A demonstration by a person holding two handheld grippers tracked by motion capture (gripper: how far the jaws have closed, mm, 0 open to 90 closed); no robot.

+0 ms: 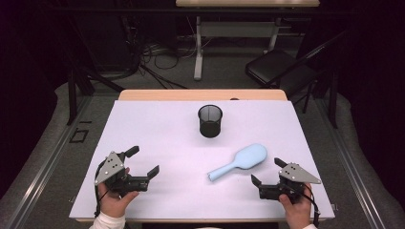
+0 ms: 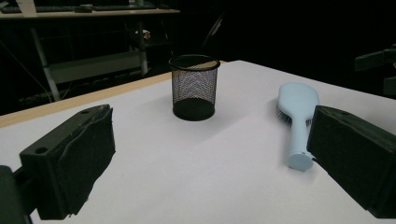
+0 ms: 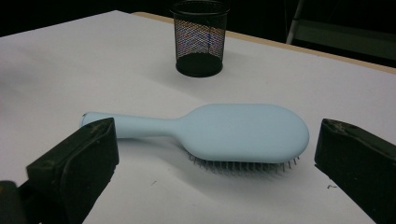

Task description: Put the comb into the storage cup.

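Note:
A light blue hairbrush point(image 1: 241, 161) lies bristles down on the white table point(image 1: 162, 129), its handle pointing to the near left. Behind it an empty black mesh cup point(image 1: 210, 120) stands upright. My left gripper point(image 1: 143, 162) rests open at the near left, with nothing between its jaws. At the near right my right gripper point(image 1: 267, 171) is open too, just right of the brush. From the left gripper view the cup point(image 2: 194, 87) is ahead and the brush point(image 2: 296, 121) to the right. The right gripper view has the brush point(image 3: 224, 130) lying close across both jaws, the cup point(image 3: 200, 37) beyond.
The table's wooden far edge point(image 1: 203, 94) shows beyond the white cover. A black folding chair point(image 1: 279, 67) and another desk's legs point(image 1: 198, 52) stand on the floor behind the table, amid cables.

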